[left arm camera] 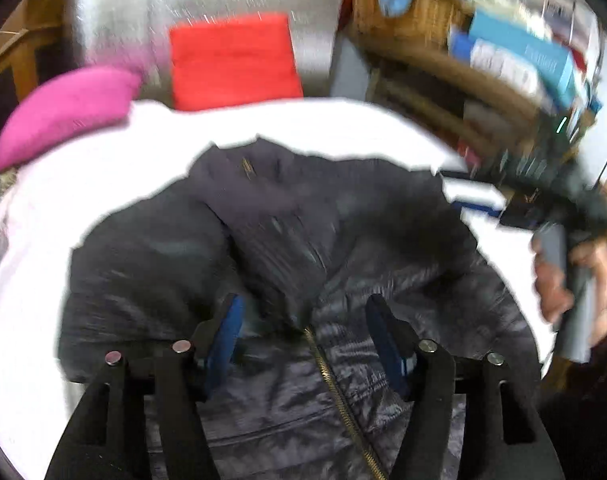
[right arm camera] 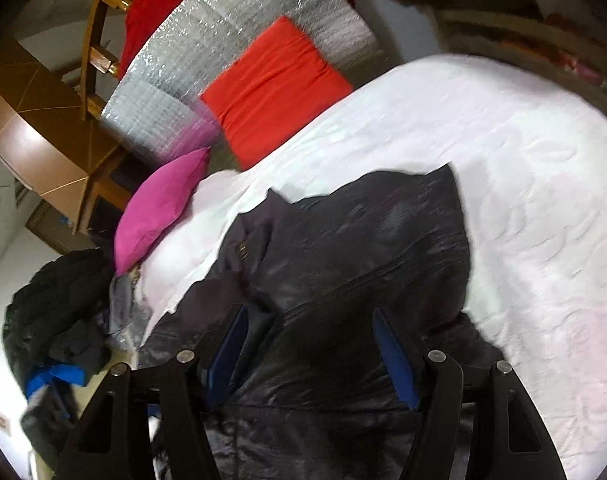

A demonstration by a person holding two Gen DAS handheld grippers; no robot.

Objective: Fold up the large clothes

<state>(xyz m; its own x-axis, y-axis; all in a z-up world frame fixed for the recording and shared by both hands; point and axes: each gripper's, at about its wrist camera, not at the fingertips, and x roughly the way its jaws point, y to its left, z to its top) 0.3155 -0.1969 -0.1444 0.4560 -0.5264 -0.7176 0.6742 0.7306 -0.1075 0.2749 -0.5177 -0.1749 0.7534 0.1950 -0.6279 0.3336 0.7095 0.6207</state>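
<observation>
Dark jacket (left arm camera: 287,248) spread on white bed (left arm camera: 335,124). Left claw (left arm camera: 303,336) and right claw (right arm camera: 309,350) both spread wide above jacket, gripping nothing.

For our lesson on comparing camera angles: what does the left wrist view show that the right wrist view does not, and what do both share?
Only the left wrist view shows the jacket's gold zipper, the shelves of books and the person's right hand on the other gripper's handle.

Only the right wrist view shows the heap of dark clothes beside the bed and the wooden furniture.

Both show the dark jacket on the white bedspread, the pink cushion, the red cushion, and open gripper fingers over the jacket.
</observation>
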